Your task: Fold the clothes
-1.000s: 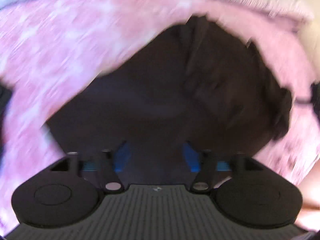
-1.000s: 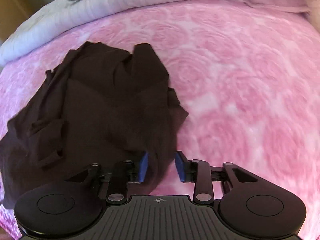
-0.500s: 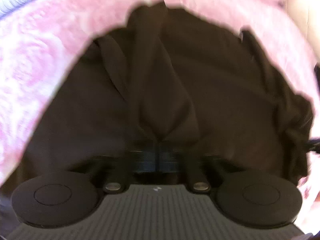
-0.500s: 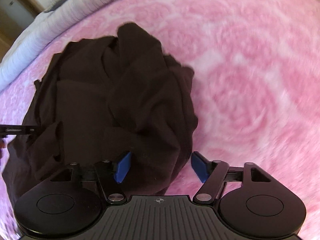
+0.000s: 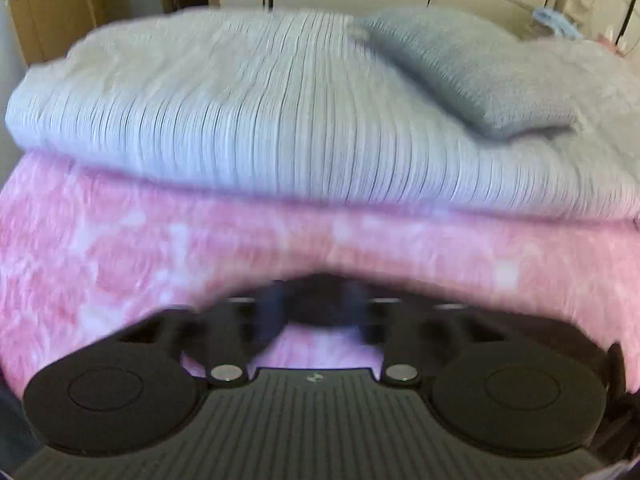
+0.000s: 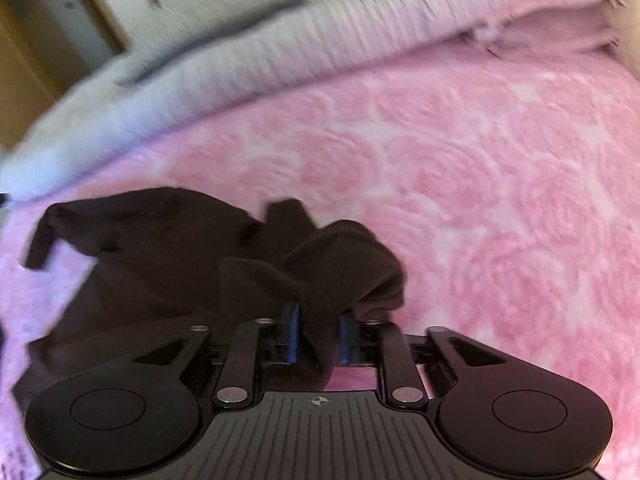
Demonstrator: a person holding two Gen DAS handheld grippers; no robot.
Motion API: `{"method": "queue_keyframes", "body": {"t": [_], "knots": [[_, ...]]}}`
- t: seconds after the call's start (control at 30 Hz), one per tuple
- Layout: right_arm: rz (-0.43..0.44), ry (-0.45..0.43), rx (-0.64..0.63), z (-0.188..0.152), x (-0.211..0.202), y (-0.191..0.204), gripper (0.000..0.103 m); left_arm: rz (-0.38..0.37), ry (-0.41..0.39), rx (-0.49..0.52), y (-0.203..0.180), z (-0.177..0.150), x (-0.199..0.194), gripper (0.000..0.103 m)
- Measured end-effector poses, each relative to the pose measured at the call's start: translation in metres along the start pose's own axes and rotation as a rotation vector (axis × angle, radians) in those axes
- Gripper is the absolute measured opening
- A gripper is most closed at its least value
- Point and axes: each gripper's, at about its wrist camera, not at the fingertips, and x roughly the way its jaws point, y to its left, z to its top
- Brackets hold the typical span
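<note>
- Low over the pink bedspread (image 6: 480, 184), our right gripper (image 6: 318, 338) clenches a bunched fold of the dark garment (image 6: 168, 256), which trails toward nine o'clock.
- Our left gripper (image 5: 316, 314) points level at the grey blanket (image 5: 260, 120); blur hides its jaws, so we cannot tell their state.

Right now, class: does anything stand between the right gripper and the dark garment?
Nothing visible does. The right gripper is already shut on a bunched fold of the dark garment, which trails leftward over the pink blanket.
</note>
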Motion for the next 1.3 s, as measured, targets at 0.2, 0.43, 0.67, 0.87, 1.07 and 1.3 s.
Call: {"method": "queue_keyframes", "body": {"t": [0.2,0.43,0.67,0.87,1.07,1.3], "knots": [[-0.005,-0.047,0.1,-0.061,-0.038,0.034,0.065,-0.085,0.231,0.219,0.014,-0.132,0.001,0.062],[0.245,0.175,0.17,-0.179,-0.017,0.113,0.066,-0.167,0.386,0.564,0.039,-0.249,0.001,0.062],[0.315,0.132,0.213,-0.248,0.019,0.181,0.066,-0.354,0.391,0.565,0.054,-0.256,-0.022,0.002],[0.321,0.007,0.341,-0.257,0.034,0.208,0.064,-0.461,0.282,0.477,0.077,-0.219,-0.084,0.002],[0.239,0.094,0.291,-0.233,0.004,0.187,0.005,-0.519,0.309,0.493,0.068,-0.227,-0.119,0.002],[0.083,0.266,0.093,-0.243,-0.132,0.144,0.005,-0.716,0.513,0.436,0.021,-0.319,-0.17,0.003]]}}
